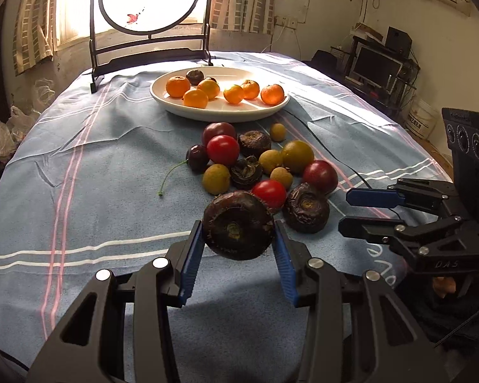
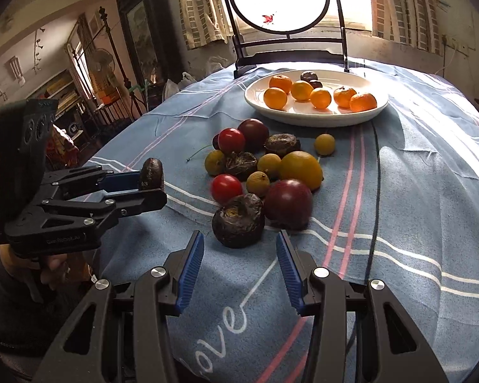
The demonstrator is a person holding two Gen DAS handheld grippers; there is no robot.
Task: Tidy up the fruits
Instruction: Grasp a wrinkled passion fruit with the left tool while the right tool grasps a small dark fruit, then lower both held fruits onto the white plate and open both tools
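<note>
The left gripper [image 1: 238, 230] pinches a dark brown, flattened round water chestnut [image 1: 238, 225] between its blue ribbed fingers [image 1: 191, 263], one pad on each side of its rim, stem scar towards the camera. It appears held clear of the cloth, probably lifted for carrying to a group of its own kind.

The right gripper [image 2: 240, 269] holds nothing; its fingers are spread, and a second dark brown water chestnut [image 2: 238, 220] lies on the cloth just beyond the tips, which suggests it is lined up as the next pick.

Beyond both, near the middle of the worktop, a loose heap of mixed fruit [image 1: 255, 159] waits unsorted: red cherry tomatoes, dark purple plums, tan longans and more chestnuts, all touching.

Towards the far edge a white oval ceramic plate [image 1: 220, 113] holds small orange mandarins and two dark fruits, seemingly gathered there already.

The blue striped tablecloth [image 2: 399, 223] carries white script near the front edge; "ove" is readable. The right gripper's body is embossed "DAS"; the left gripper's label is too blurred to read.
</note>
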